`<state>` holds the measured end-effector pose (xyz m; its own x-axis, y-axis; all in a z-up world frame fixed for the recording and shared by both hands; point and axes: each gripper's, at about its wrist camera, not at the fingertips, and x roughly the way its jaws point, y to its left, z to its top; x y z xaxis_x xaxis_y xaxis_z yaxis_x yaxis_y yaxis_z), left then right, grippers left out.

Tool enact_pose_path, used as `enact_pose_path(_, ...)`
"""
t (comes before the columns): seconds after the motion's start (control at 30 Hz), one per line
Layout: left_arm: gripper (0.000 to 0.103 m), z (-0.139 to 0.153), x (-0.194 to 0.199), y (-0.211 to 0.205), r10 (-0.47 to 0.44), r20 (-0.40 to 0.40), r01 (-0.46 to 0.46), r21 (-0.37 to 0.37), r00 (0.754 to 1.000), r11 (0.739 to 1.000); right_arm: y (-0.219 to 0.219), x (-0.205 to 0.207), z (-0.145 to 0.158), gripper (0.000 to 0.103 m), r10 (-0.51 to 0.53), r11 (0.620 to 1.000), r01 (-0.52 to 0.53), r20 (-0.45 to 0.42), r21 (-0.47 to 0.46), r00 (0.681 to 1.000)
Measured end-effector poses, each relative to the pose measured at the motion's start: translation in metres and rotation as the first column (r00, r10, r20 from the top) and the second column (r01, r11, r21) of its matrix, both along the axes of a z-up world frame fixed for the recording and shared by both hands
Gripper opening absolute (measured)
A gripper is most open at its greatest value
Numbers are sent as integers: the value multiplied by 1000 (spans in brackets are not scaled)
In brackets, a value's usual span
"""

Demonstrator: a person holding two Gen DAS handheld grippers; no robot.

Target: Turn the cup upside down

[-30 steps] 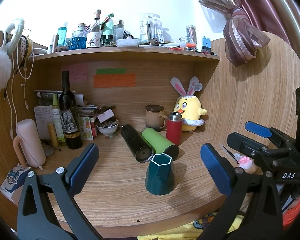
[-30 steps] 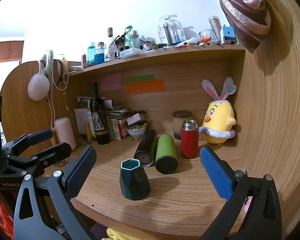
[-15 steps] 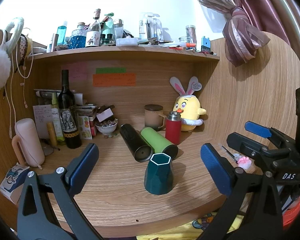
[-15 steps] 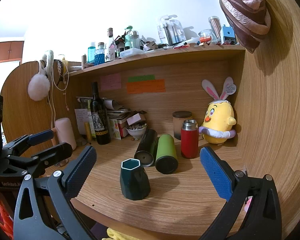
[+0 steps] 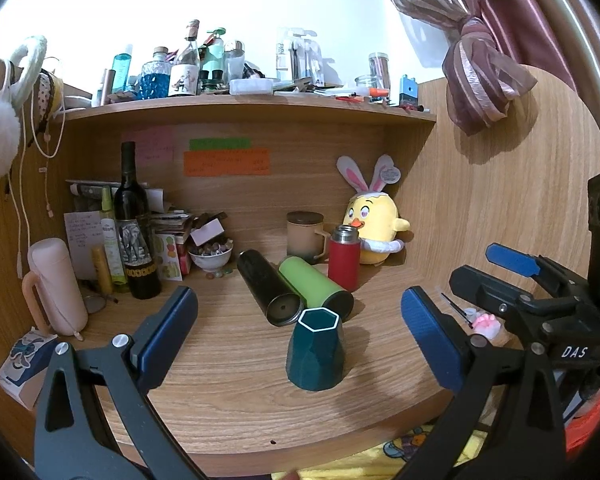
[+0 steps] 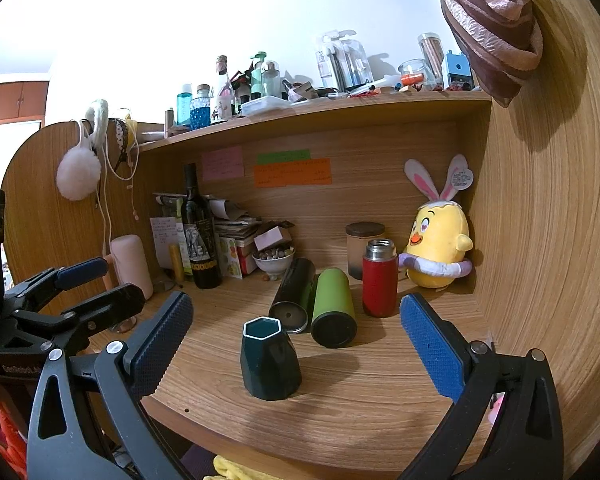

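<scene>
A dark green faceted cup [image 5: 315,350] stands upright on the wooden desk [image 5: 228,384], its hexagonal mouth facing up; it also shows in the right wrist view [image 6: 270,360]. My left gripper [image 5: 300,334] is open and empty, its blue pads either side of the cup but short of it. My right gripper [image 6: 296,338] is open and empty, also facing the cup from the front. Each gripper shows at the edge of the other's view: the right [image 5: 512,280] and the left [image 6: 80,284].
Behind the cup lie a black flask [image 5: 268,292] and a green flask [image 5: 314,286]; a red thermos [image 5: 343,258] stands beside them. A wine bottle [image 5: 134,232], pink bottle [image 5: 56,286], lidded mug [image 5: 304,236], bowl [image 5: 211,255] and chick toy [image 5: 374,224] line the back.
The left wrist view has shifted slightly, so the cup sits a little further left in it. The right gripper has hardly moved. Both stay open.
</scene>
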<state>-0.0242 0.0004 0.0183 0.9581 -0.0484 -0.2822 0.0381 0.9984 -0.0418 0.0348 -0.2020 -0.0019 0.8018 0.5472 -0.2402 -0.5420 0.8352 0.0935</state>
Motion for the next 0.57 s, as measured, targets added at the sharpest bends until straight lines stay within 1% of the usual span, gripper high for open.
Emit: enact_pose_path(0.57, 103, -5, 5, 3, -6, -23, 6, -15, 1000, 1000, 2, 3, -2, 103, 1, 1000, -1, -15, 0, 1000)
